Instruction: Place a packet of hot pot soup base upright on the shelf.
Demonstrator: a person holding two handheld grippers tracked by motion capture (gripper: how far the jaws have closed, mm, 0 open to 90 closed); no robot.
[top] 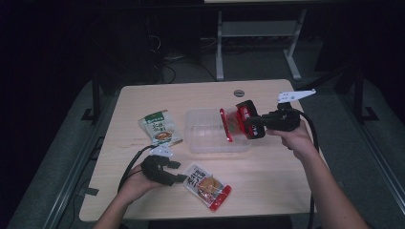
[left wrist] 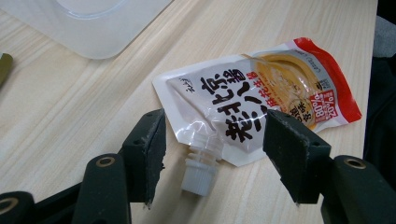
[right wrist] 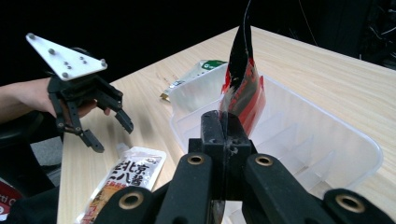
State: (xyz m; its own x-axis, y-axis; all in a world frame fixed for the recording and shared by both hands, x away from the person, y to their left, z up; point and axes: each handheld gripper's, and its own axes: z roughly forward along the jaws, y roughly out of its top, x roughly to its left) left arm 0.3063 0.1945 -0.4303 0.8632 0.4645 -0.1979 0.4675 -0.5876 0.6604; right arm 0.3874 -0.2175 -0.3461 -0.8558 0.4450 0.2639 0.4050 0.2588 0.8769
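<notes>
In the left gripper view, a white and red spout pouch lies flat on the wooden table. Its white screw cap sits between the jaws of my left gripper, which stand open on either side without touching it. From the high view the same pouch is at the table's near middle, with the left gripper at its left end. My right gripper is shut on the lower edge of a red pouch. It holds that pouch upright over the clear plastic container.
A green pouch lies on the table left of the container. The container's interior has low dividers. Dark floor and desk legs lie beyond the table's far edge. A cable trails from each gripper.
</notes>
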